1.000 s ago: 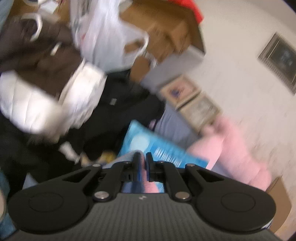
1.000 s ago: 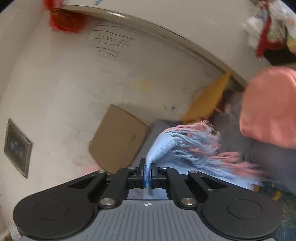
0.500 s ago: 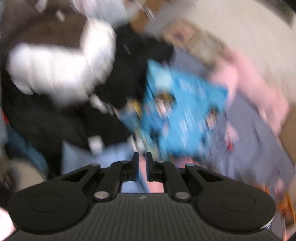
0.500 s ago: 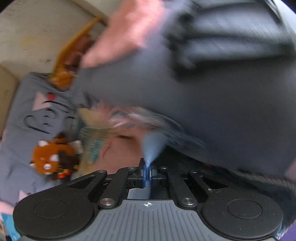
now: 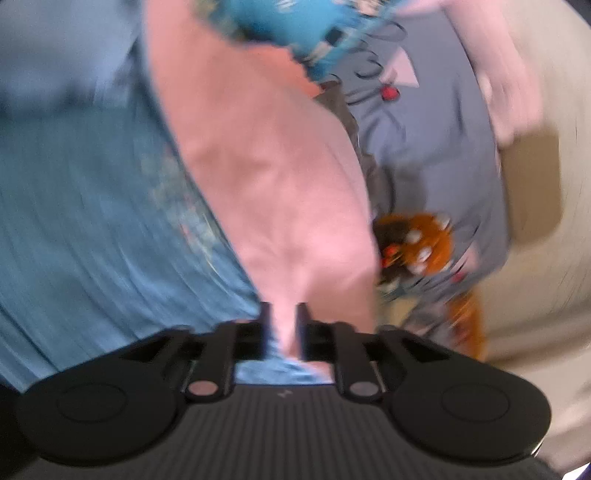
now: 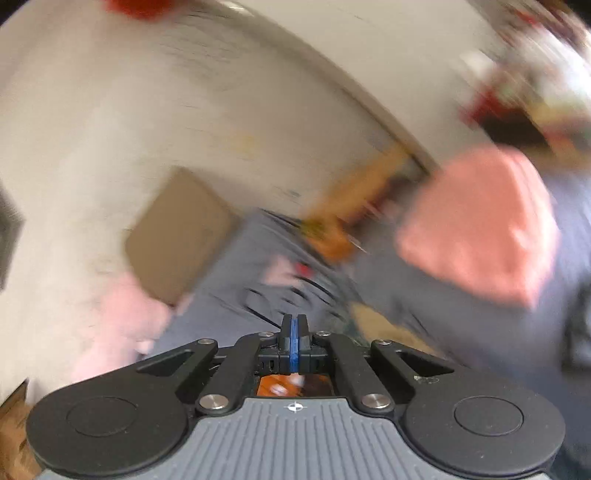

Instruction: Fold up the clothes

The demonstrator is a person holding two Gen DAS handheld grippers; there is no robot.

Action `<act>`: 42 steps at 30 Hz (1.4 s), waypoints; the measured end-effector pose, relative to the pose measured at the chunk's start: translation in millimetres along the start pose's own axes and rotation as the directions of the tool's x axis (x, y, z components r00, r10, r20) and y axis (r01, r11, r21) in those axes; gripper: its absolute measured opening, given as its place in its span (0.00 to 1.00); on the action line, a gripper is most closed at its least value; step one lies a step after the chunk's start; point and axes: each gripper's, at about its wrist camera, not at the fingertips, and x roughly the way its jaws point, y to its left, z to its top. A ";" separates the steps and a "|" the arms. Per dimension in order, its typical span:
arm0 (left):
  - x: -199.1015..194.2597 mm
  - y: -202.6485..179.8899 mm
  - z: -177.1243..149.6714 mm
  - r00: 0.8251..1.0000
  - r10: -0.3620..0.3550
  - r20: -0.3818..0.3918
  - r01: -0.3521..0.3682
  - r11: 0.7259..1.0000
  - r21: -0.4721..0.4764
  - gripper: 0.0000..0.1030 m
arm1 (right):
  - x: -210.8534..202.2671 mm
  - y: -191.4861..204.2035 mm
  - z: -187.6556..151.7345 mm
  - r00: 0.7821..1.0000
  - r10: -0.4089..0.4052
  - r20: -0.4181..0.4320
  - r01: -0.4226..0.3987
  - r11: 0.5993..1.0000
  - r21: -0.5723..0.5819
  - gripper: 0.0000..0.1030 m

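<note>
In the blurred left wrist view, a garment with a pale pink part (image 5: 266,177) and a light blue ribbed part (image 5: 92,221) fills the left and middle. My left gripper (image 5: 283,321) is shut on a fold of the pink part, which runs up and away from the fingers. In the right wrist view my right gripper (image 6: 293,326) is shut, its blue pads pressed together with no cloth showing between them. It is held above a grey printed sheet (image 6: 236,288).
An orange plush toy (image 5: 417,243) lies on the grey sheet (image 5: 436,147) to the right of the garment. A bright blue printed cloth (image 5: 295,26) lies beyond. A salmon cushion (image 6: 480,229), a cardboard sheet (image 6: 177,236) against the wall and a pink cloth (image 6: 122,317) surround the right gripper.
The light blue cloth that hung from my right gripper is no longer in it, and that gripper has swung up toward the wall. My left gripper has dropped low over the garment.
</note>
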 end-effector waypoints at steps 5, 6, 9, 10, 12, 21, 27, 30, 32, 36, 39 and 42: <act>25.8 0.0 -27.2 1.000 -0.005 0.007 0.005 1.000 -0.025 0.34 | -17.0 47.5 31.2 0.998 0.049 0.027 -0.046 0.992 -0.114 0.07; 25.0 -0.6 -27.4 1.000 -0.004 0.009 0.004 1.000 -0.016 0.34 | -12.5 35.7 21.5 1.000 0.021 0.006 -0.020 0.994 -0.104 0.12; 21.5 -6.4 -22.6 1.000 0.001 0.025 -0.001 1.000 0.023 0.39 | 3.2 -5.0 -11.6 0.995 -0.074 -0.067 0.069 0.995 -0.070 0.38; 17.7 -8.4 -20.2 0.999 0.005 0.037 -0.007 0.999 0.042 0.42 | 12.0 -27.8 -28.7 0.986 -0.129 -0.110 0.124 0.991 -0.048 0.38; 9.0 -8.8 -16.2 0.998 0.008 0.057 -0.012 0.998 0.065 0.48 | 28.3 -70.9 -62.0 0.957 -0.222 -0.187 0.225 0.974 -0.002 0.38; -1.7 6.1 -10.6 0.998 0.035 0.059 -0.039 0.997 0.071 0.48 | 67.7 -183.7 -144.8 0.922 -0.325 -0.212 0.374 0.890 0.261 0.59; 8.8 -5.7 -24.0 0.999 0.041 0.016 -0.043 0.989 0.138 0.48 | 102.0 -191.3 -135.2 0.948 -0.292 -0.128 0.319 0.870 0.377 0.72; 10.4 -9.8 -27.5 1.000 0.029 -0.006 -0.028 0.991 0.134 0.48 | 117.1 -191.9 -129.9 0.956 -0.243 -0.164 0.291 0.855 0.430 0.35; 10.3 -11.5 -28.2 1.000 0.019 -0.016 -0.017 0.992 0.124 0.48 | 118.2 -180.8 -123.8 0.968 -0.185 -0.171 0.240 0.881 0.407 0.07; 10.9 -10.0 -30.2 1.000 0.004 -0.029 -0.001 0.996 0.089 0.48 | 91.7 -134.0 -104.0 0.989 -0.107 -0.105 0.131 0.957 0.260 0.07; 14.6 -3.0 -38.0 0.998 -0.031 -0.054 0.032 1.000 0.002 0.54 | 59.8 -102.1 -83.6 0.998 -0.011 -0.056 0.025 0.966 0.256 0.06; 13.5 -1.0 -52.8 0.992 -0.123 -0.041 0.119 0.990 -0.071 0.60 | 40.0 -76.7 -65.3 0.997 0.065 -0.028 -0.055 0.963 0.265 0.06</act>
